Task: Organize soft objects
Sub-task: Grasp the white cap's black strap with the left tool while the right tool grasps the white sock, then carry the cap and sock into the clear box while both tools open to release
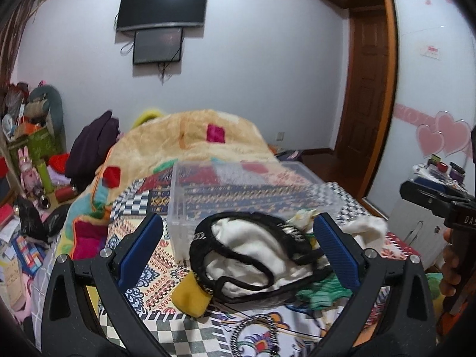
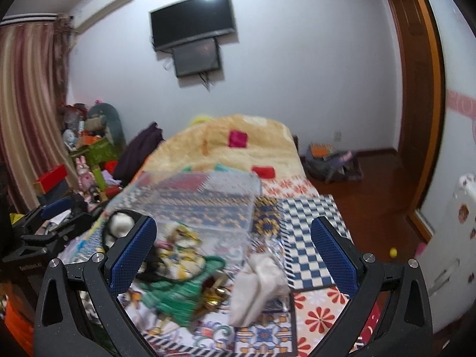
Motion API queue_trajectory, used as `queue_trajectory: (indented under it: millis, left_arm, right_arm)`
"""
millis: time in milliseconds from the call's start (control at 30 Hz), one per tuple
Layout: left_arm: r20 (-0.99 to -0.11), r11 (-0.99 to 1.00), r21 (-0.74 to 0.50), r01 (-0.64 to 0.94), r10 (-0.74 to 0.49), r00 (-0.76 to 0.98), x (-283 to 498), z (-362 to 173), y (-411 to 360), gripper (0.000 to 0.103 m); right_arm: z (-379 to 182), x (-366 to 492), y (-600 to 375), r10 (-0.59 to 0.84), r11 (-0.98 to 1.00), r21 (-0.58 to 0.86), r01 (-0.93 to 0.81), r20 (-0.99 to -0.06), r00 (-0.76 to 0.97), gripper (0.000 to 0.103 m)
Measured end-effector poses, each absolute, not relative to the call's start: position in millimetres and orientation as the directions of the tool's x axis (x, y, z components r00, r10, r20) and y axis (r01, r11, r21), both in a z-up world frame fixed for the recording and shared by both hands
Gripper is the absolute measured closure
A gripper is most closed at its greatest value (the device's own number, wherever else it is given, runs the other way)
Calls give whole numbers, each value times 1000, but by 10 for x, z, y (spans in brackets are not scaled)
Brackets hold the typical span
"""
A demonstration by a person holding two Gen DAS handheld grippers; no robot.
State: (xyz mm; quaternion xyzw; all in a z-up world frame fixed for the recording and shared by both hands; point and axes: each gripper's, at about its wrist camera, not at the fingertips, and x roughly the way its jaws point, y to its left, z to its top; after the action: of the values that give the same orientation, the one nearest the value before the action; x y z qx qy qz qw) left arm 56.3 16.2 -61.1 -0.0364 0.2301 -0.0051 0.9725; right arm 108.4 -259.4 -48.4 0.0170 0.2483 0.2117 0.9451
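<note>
Where the patterned bedsheet [image 1: 154, 270] lies flat, a heap of soft items sits at its near end: a white cloth [image 1: 238, 255] edged with black cord, a mustard-yellow plush piece [image 1: 190, 294] under its left corner, a crinkled green fabric [image 2: 175, 291] and a pale folded cloth [image 2: 258, 282] just beside it. A clear plastic box [image 1: 238, 190], rectangular and open-topped, stands right behind the heap. Beyond it a fluffy beige blanket [image 1: 190, 136] with red and pink squares is bunched up. Left gripper [image 1: 238, 253]: jaws wide apart, blue ribbed pads either side of the white cloth, contact not discernible. Right gripper [image 2: 235, 258]: jaws wide apart above the green fabric and pale cloth, gripping nothing.
</note>
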Motion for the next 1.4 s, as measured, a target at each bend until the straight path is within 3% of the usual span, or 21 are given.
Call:
queue_trajectory:
  millis: [133, 333, 433, 500, 600, 700, 867, 1400]
  left_arm:
    - [-497, 995, -92, -31, -19, 867, 707, -773, 282, 16]
    - [-545, 993, -111, -30, -35, 838, 873, -970, 368, 31]
    - [-564, 992, -127, -22, -54, 824, 929, -1034, 397, 43]
    - [-573, 990, -144, -14, -72, 816, 954, -1061, 415, 55]
    - [-575, 988, -151, -13, -77, 814, 943, -1063, 426, 62]
    - [-566, 988, -157, -7, -85, 820, 895, -1028, 423, 70]
    - [-546, 991, -137, -11, -66, 835, 808, -943, 416, 79]
    - [-431, 989, -141, 38, -96, 897, 610, -339, 460, 87]
  right_arm:
    - [-713, 1298, -2657, 362, 929, 151, -338, -556, 748, 3]
    - [-997, 1480, -2617, 370, 923, 187, -336, -672, 642, 19]
    - [-1056, 1497, -2615, 398, 911, 221, -349, -695, 599, 32]
    - [-1097, 1520, -2604, 413, 904, 242, -353, -705, 577, 49]
    - [-1123, 1534, -2568, 418, 901, 248, -356, -714, 562, 74]
    - [-1100, 1505, -2541, 414, 901, 228, -369, -708, 573, 82]
    - [-983, 1446, -2538, 400, 908, 196, -371, -676, 620, 86]
    - [-288, 1323, -2498, 442, 894, 187, -406, -511, 737, 87]
